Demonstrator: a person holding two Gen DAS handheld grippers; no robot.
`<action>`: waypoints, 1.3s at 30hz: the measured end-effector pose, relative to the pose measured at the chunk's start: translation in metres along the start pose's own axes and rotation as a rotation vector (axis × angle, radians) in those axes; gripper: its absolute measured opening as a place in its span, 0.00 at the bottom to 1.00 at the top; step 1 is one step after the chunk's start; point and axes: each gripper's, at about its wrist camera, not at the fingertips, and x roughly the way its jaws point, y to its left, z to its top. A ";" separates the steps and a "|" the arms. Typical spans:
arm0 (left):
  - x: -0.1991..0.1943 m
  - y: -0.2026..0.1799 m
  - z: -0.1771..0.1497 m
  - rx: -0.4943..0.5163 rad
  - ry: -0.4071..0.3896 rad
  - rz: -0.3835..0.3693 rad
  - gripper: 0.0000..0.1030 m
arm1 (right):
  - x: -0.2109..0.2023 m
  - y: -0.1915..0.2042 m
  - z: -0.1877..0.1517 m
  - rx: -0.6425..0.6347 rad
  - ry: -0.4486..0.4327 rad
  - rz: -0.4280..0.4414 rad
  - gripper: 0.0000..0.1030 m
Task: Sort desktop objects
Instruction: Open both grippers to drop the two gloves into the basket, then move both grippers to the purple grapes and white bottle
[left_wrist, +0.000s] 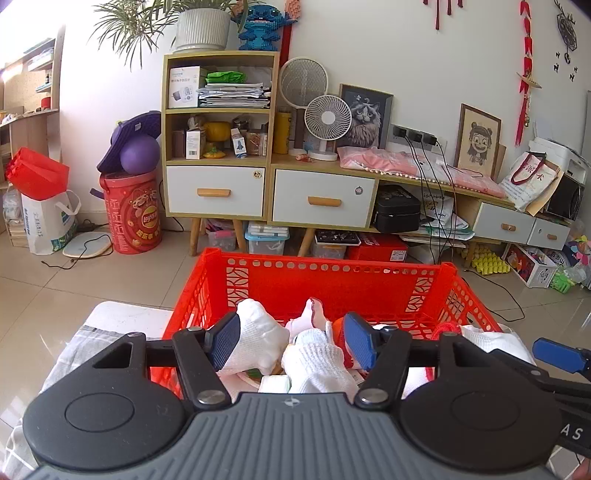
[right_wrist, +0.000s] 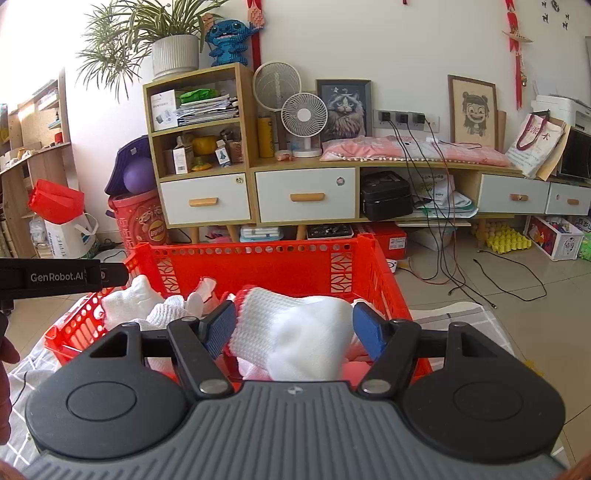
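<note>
Both grippers were held over the red basket (left_wrist: 332, 284), which sat on a grey checked cloth (right_wrist: 461, 321). The left gripper (left_wrist: 291, 341) was spread wide around white gloves (left_wrist: 258, 336) heaped inside, gripping nothing. The right gripper (right_wrist: 295, 330) likewise straddled a white glove (right_wrist: 295, 332), fingers (right_wrist: 221, 328) released. A pick-up seemed in hand; closing on one glove would be needed next.

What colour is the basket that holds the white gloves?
The basket is bright red, seen best in the right wrist view.
</note>
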 end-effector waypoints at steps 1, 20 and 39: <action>-0.004 0.004 0.001 0.005 0.003 0.003 0.64 | -0.004 0.002 -0.001 -0.008 0.007 0.013 0.67; -0.045 0.056 -0.078 -0.003 0.205 0.087 0.66 | 0.000 0.068 -0.074 0.004 0.357 0.175 0.69; -0.034 0.057 -0.096 0.057 0.270 0.090 0.67 | 0.066 0.084 -0.103 0.090 0.396 0.158 0.49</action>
